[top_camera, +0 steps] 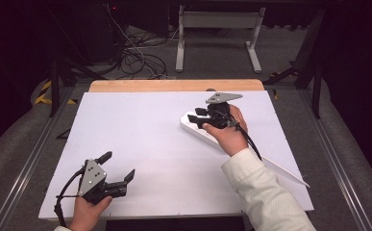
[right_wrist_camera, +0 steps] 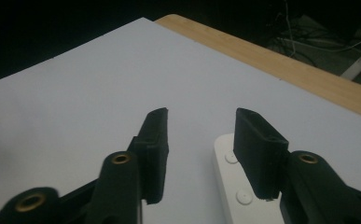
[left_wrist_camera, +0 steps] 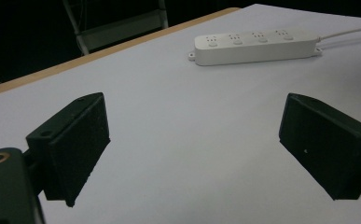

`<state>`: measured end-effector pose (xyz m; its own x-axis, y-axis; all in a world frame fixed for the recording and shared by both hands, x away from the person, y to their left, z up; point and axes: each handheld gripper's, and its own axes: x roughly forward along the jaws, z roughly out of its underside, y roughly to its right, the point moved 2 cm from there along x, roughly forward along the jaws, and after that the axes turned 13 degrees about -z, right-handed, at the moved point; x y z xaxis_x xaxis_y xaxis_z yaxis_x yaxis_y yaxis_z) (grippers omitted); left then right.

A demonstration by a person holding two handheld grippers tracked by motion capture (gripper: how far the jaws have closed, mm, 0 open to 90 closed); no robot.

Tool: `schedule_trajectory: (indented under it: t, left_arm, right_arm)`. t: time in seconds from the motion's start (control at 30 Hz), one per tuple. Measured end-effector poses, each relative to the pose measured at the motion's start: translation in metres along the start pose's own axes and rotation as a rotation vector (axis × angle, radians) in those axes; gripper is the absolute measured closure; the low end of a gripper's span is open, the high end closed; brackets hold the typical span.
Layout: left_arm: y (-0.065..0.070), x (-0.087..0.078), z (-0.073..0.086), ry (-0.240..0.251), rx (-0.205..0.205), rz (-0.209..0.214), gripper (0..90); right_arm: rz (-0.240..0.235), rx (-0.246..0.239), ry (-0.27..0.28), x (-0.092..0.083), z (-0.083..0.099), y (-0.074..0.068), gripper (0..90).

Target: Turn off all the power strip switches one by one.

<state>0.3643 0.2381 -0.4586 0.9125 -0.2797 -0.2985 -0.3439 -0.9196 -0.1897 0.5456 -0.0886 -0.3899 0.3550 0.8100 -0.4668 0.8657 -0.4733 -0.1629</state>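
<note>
One worktop (top_camera: pixel 140 144), white-covered with a wooden strip at the far edge, is seen carrying a single object: a white power strip (top_camera: pixel 193 126) on the right half, far of centre. Its long axis is laid diagonally, running from the far-centre end toward the near-right corner, where its white cable (top_camera: pixel 284 172) is continued to the worktop edge.

The right tool (top_camera: pixel 197 118) is held directly over the strip's far end, jaws partly spread, nothing pinched. In the right gripper view the strip's end is seen just under and beside one jaw, with empty sheet between the jaws; contact cannot be told.

The left tool (top_camera: pixel 118 167) is parked near the near-left corner, well apart from the strip, jaws spread wide and empty. From it the strip lies far and to the right.

The right hand is judged the nearer by far.

No brand, label or readable writing is made out on the strip; socket holes and round buttons are noted only.
</note>
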Motion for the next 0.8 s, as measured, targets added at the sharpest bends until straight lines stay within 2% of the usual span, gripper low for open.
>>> schedule_trajectory:
  t: [0.03, 0.13, 0.27, 0.37, 0.57, 0.73, 0.8]
  left_arm:
    - [0.000, 0.000, 0.000, -0.002, 0.000, 0.001, 9.3]
    - [0.000, 0.000, 0.000, -0.003, 0.002, 0.001, 9.3]
    - [0.000, 0.000, 0.000, -0.005, 0.000, -0.001, 9.3]
    - [-0.001, 0.001, 0.000, -0.008, -0.003, 0.000, 9.3]
    - [-0.001, 0.001, 0.000, -0.008, -0.005, -0.001, 9.2]
    - [-0.001, 0.001, 0.001, -0.008, -0.006, -0.005, 9.3]
    - [-0.002, 0.001, 0.000, -0.006, 0.000, -0.006, 9.3]
  right_arm:
    - [0.007, -0.006, 0.003, -0.004, 0.001, -0.002, 56.4]
    - [-0.009, 0.000, 0.008, -0.014, 0.003, -0.007, 55.6]
    - [0.003, -0.028, 0.035, -0.027, 0.008, -0.013, 41.7]
    - [0.007, -0.017, 0.055, -0.039, 0.013, -0.015, 33.7]
    - [0.016, 0.003, 0.086, -0.061, 0.026, -0.014, 26.3]
    - [0.032, -0.012, 0.104, -0.075, 0.041, -0.014, 21.1]
    - [0.019, -0.007, 0.118, -0.079, 0.048, -0.015, 19.5]
